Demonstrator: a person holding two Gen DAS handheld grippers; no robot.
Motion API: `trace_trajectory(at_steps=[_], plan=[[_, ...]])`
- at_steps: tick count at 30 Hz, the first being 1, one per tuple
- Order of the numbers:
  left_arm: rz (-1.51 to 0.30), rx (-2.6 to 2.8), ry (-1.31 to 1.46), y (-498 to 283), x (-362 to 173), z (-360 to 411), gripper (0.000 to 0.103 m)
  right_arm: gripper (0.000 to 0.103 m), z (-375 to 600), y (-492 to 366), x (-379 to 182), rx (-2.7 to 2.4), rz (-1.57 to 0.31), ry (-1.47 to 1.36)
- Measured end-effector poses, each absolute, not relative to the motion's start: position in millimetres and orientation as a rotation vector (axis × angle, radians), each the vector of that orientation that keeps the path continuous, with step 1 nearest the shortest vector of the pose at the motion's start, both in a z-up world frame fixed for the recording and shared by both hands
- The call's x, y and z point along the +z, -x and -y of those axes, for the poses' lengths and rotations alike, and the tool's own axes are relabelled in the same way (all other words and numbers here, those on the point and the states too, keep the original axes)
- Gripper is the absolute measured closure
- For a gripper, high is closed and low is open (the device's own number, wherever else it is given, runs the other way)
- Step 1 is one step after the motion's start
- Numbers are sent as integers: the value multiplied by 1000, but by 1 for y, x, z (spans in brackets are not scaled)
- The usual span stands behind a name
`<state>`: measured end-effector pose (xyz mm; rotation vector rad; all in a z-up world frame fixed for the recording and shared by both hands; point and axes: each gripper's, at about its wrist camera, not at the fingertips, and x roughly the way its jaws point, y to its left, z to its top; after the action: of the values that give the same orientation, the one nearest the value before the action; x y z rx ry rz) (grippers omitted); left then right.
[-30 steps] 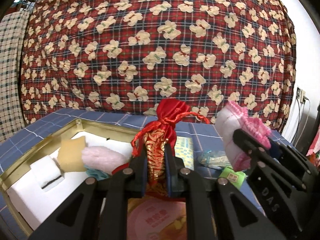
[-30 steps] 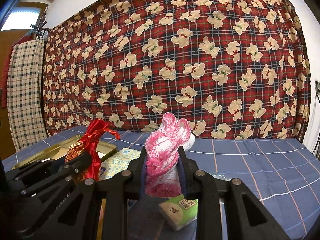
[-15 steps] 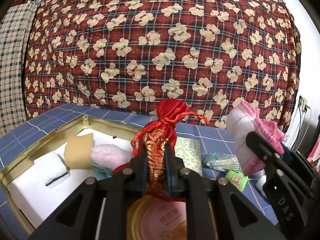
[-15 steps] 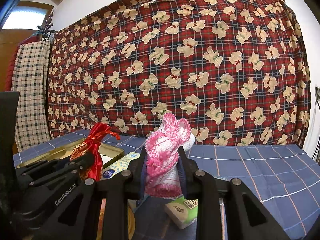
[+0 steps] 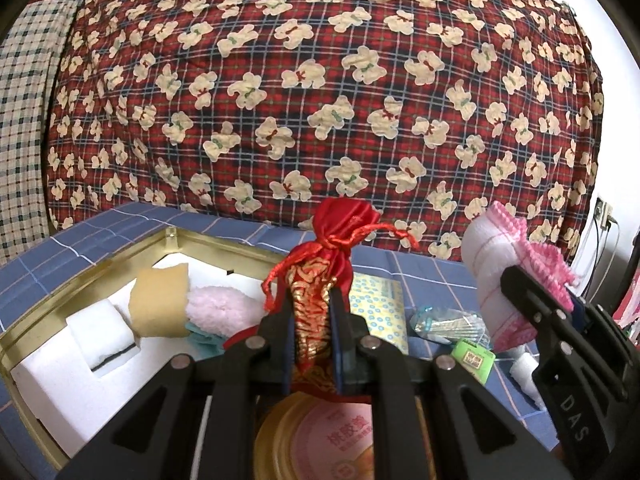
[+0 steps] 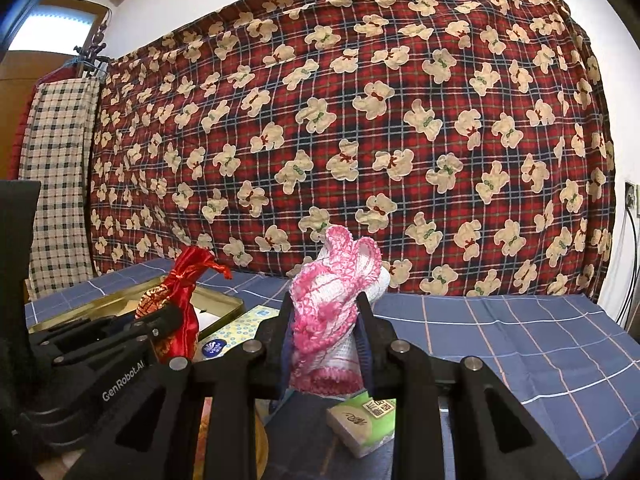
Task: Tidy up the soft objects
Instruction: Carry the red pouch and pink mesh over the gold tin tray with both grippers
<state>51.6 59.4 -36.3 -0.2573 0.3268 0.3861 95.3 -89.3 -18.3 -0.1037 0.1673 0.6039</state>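
We see the left gripper (image 5: 312,312) clamped on a red and gold drawstring pouch (image 5: 326,264), w/ both pads pressing its brocade body & its tied red neck standing upright above the fingertips. It's held up over the table, not resting on anything we can see. Just below it, at the bottom of the left view, sits a round gold lid w/ a pink label (image 5: 320,440).

The right gripper (image 6: 324,336) is closed on a white cloth w/ pink crocheted edging (image 6: 336,292), bunched upright between the 2 fingers. In the left view the same gripper comes in from the right, cloth near the pouch but apart from it.

Left of the pouch is a gold-rimmed tray (image 5: 224,244) w/ a white foam liner. In it: a white foam block (image 5: 104,332), a tan sponge (image 5: 160,300) leaning upright, a fluffy pink puff (image 5: 220,306) & a bit of teal fabric (image 5: 200,334) touching the puff.

On the blue checked tablecloth (image 6: 500,332), between tray & right gripper: a dotted tissue pack (image 5: 378,304), a clear plastic wrapper (image 5: 448,322), a green tissue packet (image 6: 364,416) just under the held cloth.

Behind hangs a red plaid blanket w/ cream bears (image 6: 360,120)
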Motion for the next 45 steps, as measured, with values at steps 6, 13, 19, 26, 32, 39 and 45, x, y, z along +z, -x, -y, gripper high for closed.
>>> trace_trajectory(at_steps=[6, 13, 19, 26, 32, 39, 45], plan=[[-326, 374, 258, -46, -35, -64, 91, 73, 86, -99, -18, 633, -185, 89], [-360, 338, 275, -47, -38, -70, 91, 73, 73, -100, -21, 665, -195, 93], [-363, 311, 278, -40, -34, -72, 90, 73, 66, -99, -19, 690, -219, 61], [-356, 309, 265, -22, -15, -85, 90, 73, 44, -87, 0, 756, -222, 22], [-356, 361, 254, -5, -2, -115, 90, 73, 12, -72, 15, 834, -229, 22], [-397, 468, 251, 8, -4, -164, 91, 73, -42, -53, 13, 876, -289, 110], [-466, 476, 277, 3, -12, -197, 90, 73, -70, -71, 9, 861, -371, 157]])
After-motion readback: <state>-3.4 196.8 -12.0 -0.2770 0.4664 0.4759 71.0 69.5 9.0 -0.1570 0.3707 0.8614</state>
